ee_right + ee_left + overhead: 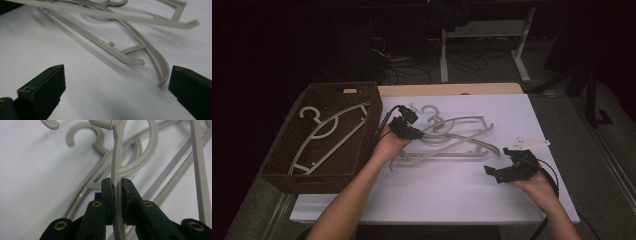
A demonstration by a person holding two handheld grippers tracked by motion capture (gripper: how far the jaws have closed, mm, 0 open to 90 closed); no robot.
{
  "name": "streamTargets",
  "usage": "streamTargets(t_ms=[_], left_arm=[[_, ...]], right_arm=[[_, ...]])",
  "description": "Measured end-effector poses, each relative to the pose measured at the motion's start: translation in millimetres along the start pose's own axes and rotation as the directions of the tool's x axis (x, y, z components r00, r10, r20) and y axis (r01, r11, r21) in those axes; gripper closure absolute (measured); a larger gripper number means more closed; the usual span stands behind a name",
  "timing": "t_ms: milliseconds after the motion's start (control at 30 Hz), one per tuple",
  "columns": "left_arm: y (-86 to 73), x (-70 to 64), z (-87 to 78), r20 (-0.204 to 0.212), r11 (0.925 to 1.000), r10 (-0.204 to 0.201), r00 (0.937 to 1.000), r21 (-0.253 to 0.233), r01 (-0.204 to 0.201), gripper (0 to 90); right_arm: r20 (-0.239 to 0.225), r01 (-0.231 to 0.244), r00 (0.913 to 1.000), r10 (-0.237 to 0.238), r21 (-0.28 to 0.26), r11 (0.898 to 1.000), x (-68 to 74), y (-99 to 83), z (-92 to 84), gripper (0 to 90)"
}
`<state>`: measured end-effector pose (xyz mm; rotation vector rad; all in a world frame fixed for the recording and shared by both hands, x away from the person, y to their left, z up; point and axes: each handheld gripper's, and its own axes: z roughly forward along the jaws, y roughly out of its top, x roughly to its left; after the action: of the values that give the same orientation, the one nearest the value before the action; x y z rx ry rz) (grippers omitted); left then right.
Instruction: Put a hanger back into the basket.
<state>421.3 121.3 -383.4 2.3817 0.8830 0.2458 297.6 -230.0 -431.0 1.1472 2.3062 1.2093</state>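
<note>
One hanger (pixel 329 135) already lies in the basket (pixel 282 167) at left — left tongs (pixel 116 185) clamp another (pixel 115 165), right tongs (pixel 116 82) gape apart — several remain on the worktop (pixel 452 195).

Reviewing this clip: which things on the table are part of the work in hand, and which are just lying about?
In the job:
- left gripper, shut on a grey hanger
- wicker basket, one hanger already inside
- remaining hangers in the pile on the white sheet

Lying about:
- right gripper, open and holding nothing
- cables on the floor beyond the table
</note>
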Motion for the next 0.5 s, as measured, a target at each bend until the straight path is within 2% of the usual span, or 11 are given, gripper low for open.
streamTargets(t_ms=[300,500], left_arm=[[20.7,6.9,-58.2,-0.005,0.9978,-0.022,0.9997,-0.063,0.022,82.2],[21.9,18.7,-96.0,-0.033,0.9962,-0.021,0.9992,-0.086,0.018,82.2]], right_arm=[[0.001,0.0,1.0,0.0,-0.003,1.0,0.1,0.2,-0.4,0.7],[0.001,-0.002,1.0,0.002,-0.006,1.0,-0.4,0.3,-0.8,0.7]])
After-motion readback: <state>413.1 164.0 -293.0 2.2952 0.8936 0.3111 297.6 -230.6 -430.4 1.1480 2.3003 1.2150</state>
